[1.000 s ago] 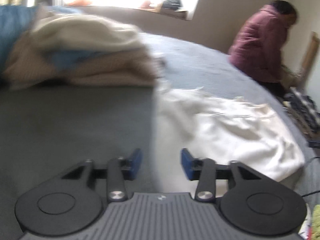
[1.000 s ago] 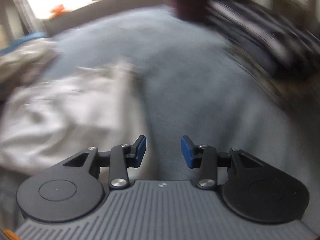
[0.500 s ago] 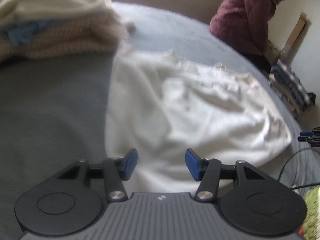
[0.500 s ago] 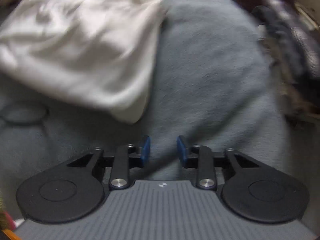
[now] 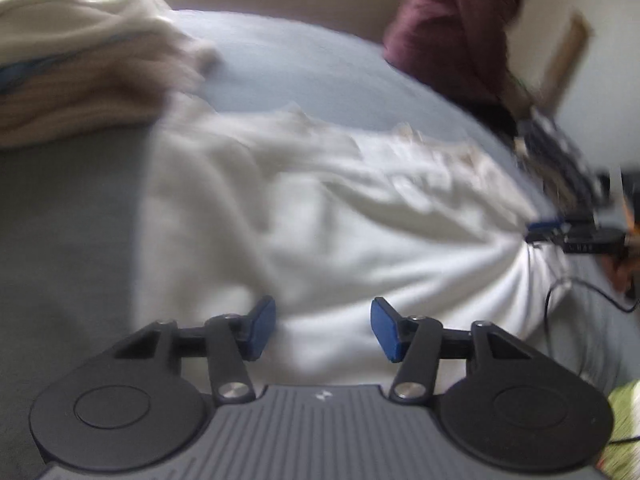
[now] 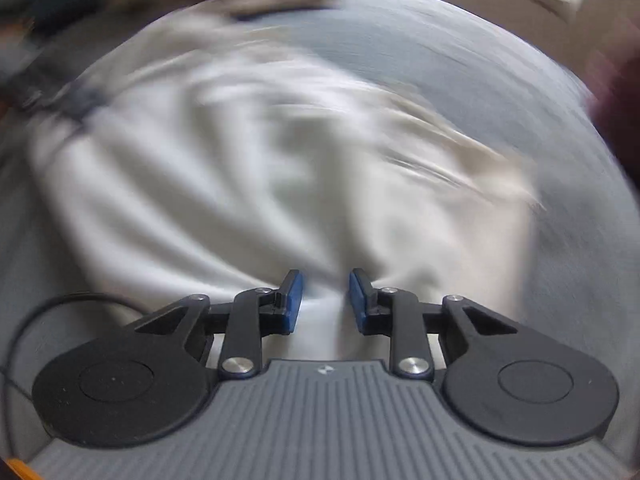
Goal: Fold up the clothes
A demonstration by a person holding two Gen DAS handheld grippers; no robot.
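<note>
A crumpled white garment [image 5: 320, 220] lies spread on the grey bed cover [image 5: 60, 240]. My left gripper [image 5: 323, 328] is open, its blue pads wide apart just above the garment's near edge, nothing between them. In the right wrist view the same white garment [image 6: 200, 168] fills the frame, blurred. My right gripper [image 6: 326, 300] has its pads drawn close on a bunched fold of it, and creases fan out from the gap. The left wrist view shows that right gripper [image 5: 534, 232] at the garment's right corner, with the cloth gathered to its tip.
A pile of folded cream, tan and blue clothes [image 5: 80, 68] sits at the back left of the bed. A person in a maroon jacket [image 5: 460, 28] stands beyond the far edge. A black cable [image 5: 560, 292] lies by the garment's right side, with dark patterned items [image 5: 560, 152] further right.
My right gripper swung from bare bed cover onto the garment's corner and its pads narrowed on the cloth. My left gripper moved closer over the near edge and opened a little wider.
</note>
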